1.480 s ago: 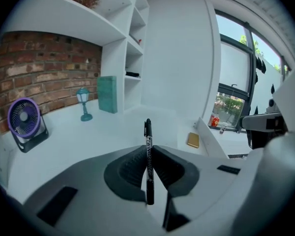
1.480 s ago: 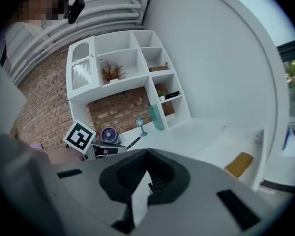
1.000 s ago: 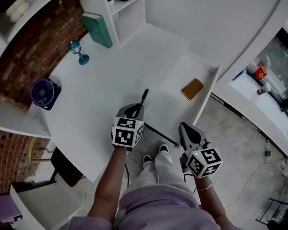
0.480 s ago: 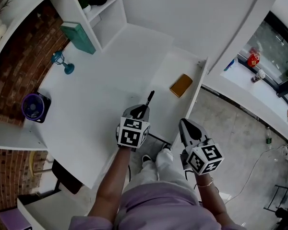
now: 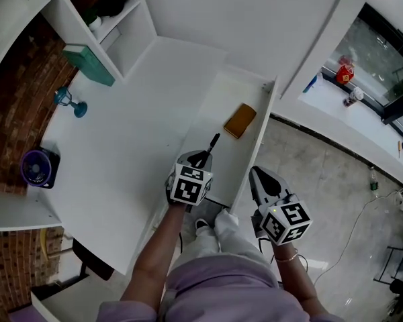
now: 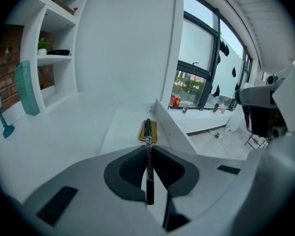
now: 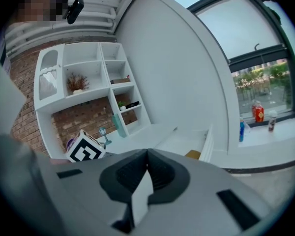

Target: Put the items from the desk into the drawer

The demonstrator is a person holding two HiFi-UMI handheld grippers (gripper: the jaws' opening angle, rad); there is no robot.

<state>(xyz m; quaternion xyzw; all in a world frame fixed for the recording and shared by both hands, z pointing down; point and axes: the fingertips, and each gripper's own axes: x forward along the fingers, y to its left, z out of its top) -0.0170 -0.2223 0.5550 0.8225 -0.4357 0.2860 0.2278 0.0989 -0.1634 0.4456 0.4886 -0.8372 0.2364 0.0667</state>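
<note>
My left gripper (image 5: 203,157) is shut on a black pen (image 5: 213,141) (image 6: 148,157), whose tip sticks out forward over the near end of the open white drawer (image 5: 262,123). A flat yellow-brown item (image 5: 240,121) (image 6: 154,130) lies inside the drawer, ahead of the pen. My right gripper (image 5: 258,177) hangs to the right of the drawer, over the floor, shut with nothing between its jaws. The right gripper view shows the drawer (image 7: 207,142) and the yellow-brown item (image 7: 192,154) beyond the jaws.
On the white desk (image 5: 114,153) stand a small blue lantern figure (image 5: 70,100) and a purple fan (image 5: 36,169) at the left. A teal book (image 5: 87,66) leans against the white shelf unit (image 5: 114,25). A window ledge (image 5: 352,96) with bottles runs at the right.
My left gripper with the pen has shifted right, from over the desk's edge to over the drawer. The right gripper has barely moved.
</note>
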